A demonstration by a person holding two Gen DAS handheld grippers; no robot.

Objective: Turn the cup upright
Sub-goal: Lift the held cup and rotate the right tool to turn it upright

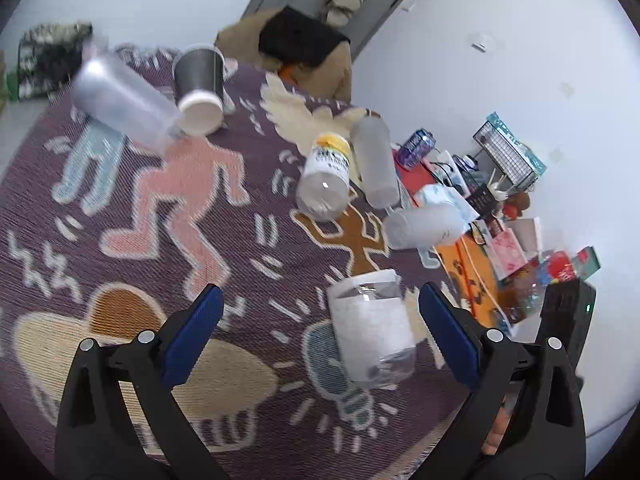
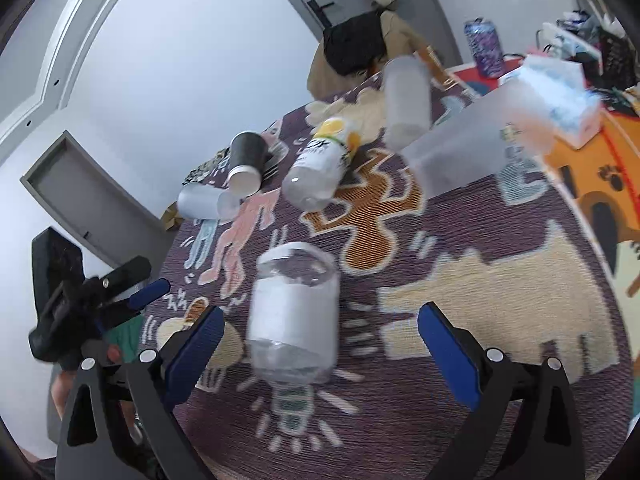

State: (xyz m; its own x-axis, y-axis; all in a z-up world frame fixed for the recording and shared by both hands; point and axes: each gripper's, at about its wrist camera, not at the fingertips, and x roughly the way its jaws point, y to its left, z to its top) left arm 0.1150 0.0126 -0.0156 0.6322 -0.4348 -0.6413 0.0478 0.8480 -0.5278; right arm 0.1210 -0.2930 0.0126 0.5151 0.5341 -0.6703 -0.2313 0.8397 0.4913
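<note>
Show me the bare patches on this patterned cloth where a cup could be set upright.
Most room is the cream patch right of the clear white-labelled cup, which lies between the open right gripper fingers. Another free stretch is the pink-figure area, between the grey paper cup and that clear cup. It is crowded around the yellow-capped bottle and frosted tumblers.

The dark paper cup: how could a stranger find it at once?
Look at the purple patterned rug, toward its far end near the door. The dark paper cup stands there beside a clear tumbler. It alone is dark grey, with a white rim.
</note>
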